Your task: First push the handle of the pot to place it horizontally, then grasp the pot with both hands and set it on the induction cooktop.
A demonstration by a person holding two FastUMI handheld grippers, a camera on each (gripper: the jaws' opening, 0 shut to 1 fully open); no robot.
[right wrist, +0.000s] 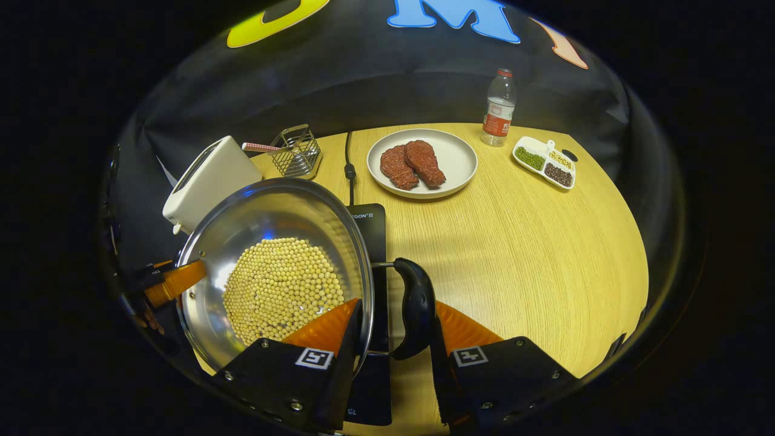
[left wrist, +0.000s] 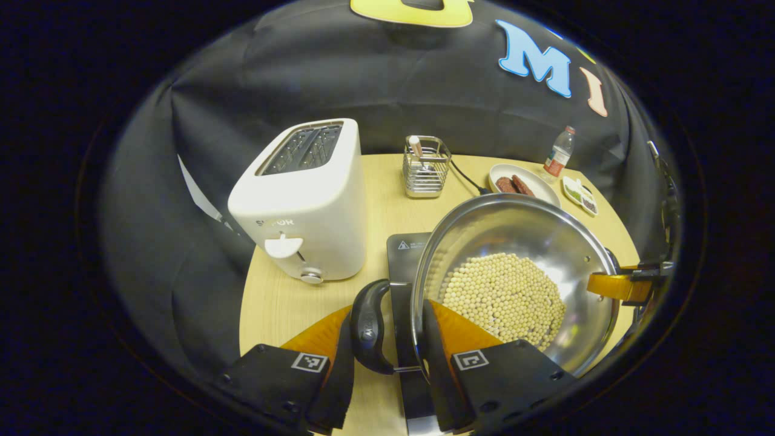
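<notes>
A steel pot (left wrist: pixel 545 236) holding pale beans (left wrist: pixel 502 297) hangs tilted above the black induction cooktop (left wrist: pixel 402 248). My left gripper (left wrist: pixel 387 339) is shut across the pot's black side handle (left wrist: pixel 368 327) and rim, with one finger inside the wall and one outside the handle. In the right gripper view, my right gripper (right wrist: pixel 393 333) clamps the opposite black handle (right wrist: pixel 416 309) and the rim of the pot (right wrist: pixel 272 212) the same way. The cooktop (right wrist: pixel 370 221) lies under the pot. Each view shows the other gripper's orange finger (left wrist: pixel 620 286) (right wrist: pixel 175 280) at the far rim.
A white toaster (left wrist: pixel 303 206) stands left of the cooktop, with a wire holder (left wrist: pixel 425 166) behind. On the round wooden table (right wrist: pixel 533 242) sit a plate of meat (right wrist: pixel 422 162), a bottle (right wrist: pixel 498 109), a divided dish (right wrist: pixel 545 162) and the cooktop's cord (right wrist: pixel 349 163).
</notes>
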